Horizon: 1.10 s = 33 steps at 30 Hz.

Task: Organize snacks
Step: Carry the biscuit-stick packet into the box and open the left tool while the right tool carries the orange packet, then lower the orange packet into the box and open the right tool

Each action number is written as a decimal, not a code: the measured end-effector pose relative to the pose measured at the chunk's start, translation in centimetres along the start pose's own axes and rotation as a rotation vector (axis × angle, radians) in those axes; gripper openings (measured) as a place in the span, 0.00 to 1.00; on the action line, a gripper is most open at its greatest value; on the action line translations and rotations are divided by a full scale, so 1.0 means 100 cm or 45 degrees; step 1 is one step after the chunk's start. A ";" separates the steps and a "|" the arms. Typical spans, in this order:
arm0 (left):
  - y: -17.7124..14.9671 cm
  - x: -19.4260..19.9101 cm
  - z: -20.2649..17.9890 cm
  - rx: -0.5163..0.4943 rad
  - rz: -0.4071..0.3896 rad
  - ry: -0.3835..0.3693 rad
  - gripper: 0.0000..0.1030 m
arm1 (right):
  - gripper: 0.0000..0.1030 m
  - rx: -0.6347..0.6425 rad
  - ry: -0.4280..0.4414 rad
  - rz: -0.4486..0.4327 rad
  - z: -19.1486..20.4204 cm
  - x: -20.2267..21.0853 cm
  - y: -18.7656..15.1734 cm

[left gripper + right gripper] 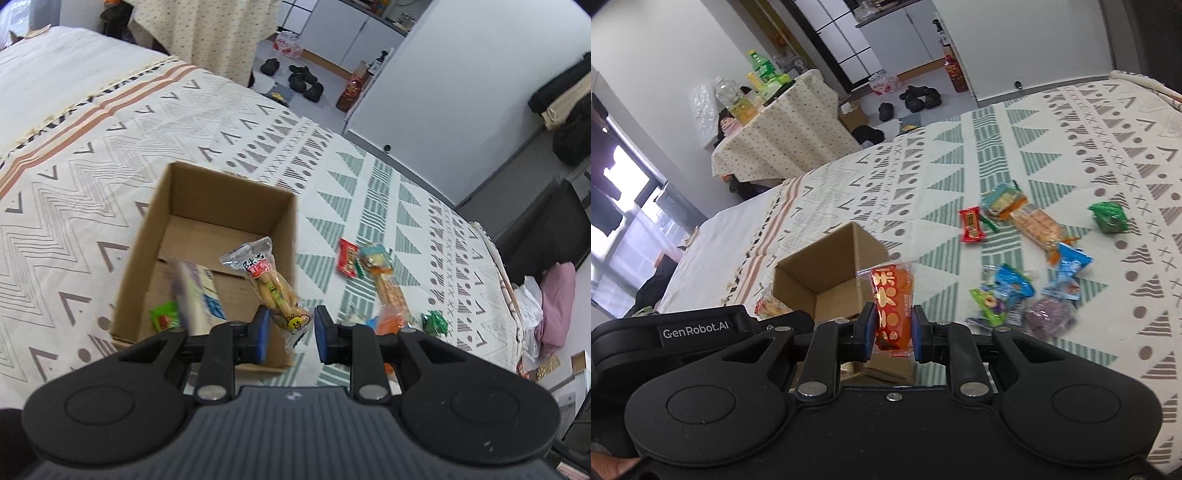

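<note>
An open cardboard box (207,206) (827,269) sits on the patterned bedspread. My left gripper (291,332) hangs over the box's near right corner, shut on the lower end of a clear packet of yellowish snacks (271,282), which stands up away from the pads. Inside the box lie a blurred white-and-blue packet (197,291) and a small green one (164,317). My right gripper (892,332) is shut on an orange-red packet (892,302), just right of the box. Several loose snacks (1034,258) lie on the bedspread to the right.
Among the loose snacks are a red packet (347,258) (971,225), a long orange biscuit pack (388,291) (1038,225) and a green packet (436,321) (1108,218). The bed's edge (491,258) runs along the right. A cloth-covered table (775,129) with bottles stands beyond the bed.
</note>
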State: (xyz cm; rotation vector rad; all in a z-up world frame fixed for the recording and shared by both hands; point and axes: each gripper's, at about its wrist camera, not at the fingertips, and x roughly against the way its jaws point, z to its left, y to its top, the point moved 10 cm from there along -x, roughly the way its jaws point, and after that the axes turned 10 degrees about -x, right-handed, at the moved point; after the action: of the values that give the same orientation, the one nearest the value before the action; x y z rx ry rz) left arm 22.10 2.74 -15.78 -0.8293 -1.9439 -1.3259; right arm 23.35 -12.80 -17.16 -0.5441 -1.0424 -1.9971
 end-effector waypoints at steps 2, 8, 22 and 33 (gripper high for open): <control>0.004 0.000 0.012 0.020 0.002 0.010 0.24 | 0.18 0.015 0.006 0.005 0.009 -0.005 -0.001; 0.013 -0.003 0.046 0.068 0.011 0.045 0.24 | 0.01 0.064 0.049 0.036 0.036 -0.025 -0.006; 0.003 -0.026 0.079 0.106 0.142 0.057 0.28 | 0.13 -0.057 -0.146 0.129 -0.010 -0.042 -0.031; 0.003 -0.010 0.100 0.147 0.145 0.060 0.54 | 0.32 -0.050 -0.266 0.293 -0.028 -0.072 -0.082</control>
State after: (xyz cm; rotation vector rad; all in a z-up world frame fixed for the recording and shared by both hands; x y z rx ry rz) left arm 21.45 12.17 -19.35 -0.8318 -1.8889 -1.1458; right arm 20.90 -9.02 -27.53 -0.8692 -1.0157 -1.7888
